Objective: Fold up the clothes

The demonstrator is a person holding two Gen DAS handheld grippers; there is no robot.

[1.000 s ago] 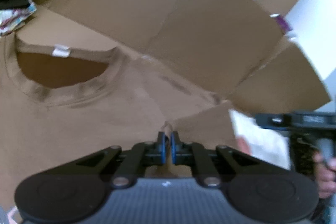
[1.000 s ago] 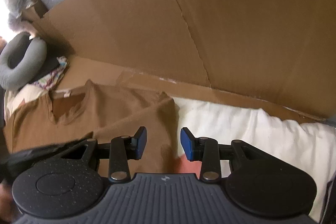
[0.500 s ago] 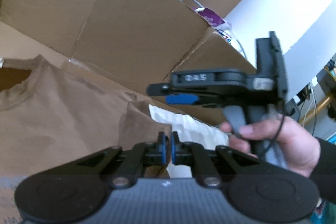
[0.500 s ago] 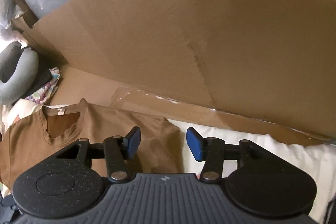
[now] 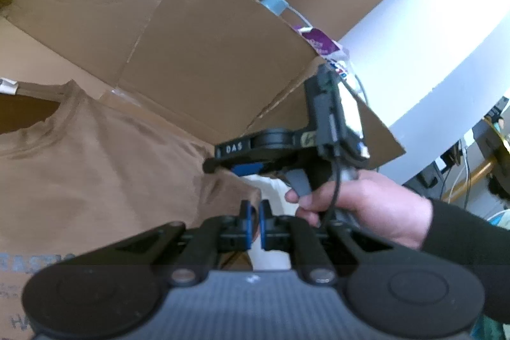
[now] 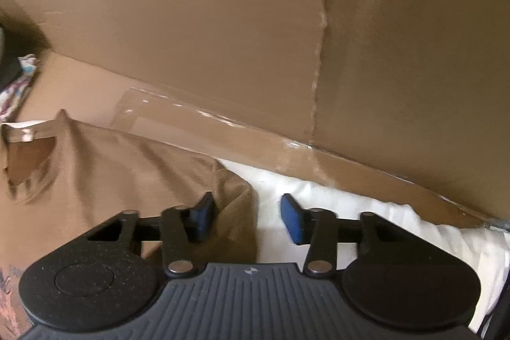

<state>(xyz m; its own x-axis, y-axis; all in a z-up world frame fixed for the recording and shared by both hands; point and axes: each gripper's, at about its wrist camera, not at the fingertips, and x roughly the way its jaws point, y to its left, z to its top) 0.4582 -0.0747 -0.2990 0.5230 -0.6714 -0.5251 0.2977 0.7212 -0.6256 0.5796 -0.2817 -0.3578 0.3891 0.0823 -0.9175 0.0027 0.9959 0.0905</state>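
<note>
Brown t-shirt (image 5: pixel 95 168) lies flat on white bedding (image 6: pixel 350 212), collar toward a cardboard wall (image 6: pixel 223 21). Left tongs (image 5: pixel 254 223) are nearly closed, pinching the shirt's sleeve edge. Right tongs (image 6: pixel 245 220) are spread wide, holding nothing, hovering above the sleeve where cloth meets bedding.

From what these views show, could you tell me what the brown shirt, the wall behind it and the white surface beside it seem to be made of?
Brown shirt: soft matte knit, probably cotton; ribbed collar, soft creases. Wall: plain matte cardboard with fold seams and glossy tape. White surface: looks like padded fabric, puffy and wrinkled; exact material unclear.
</note>
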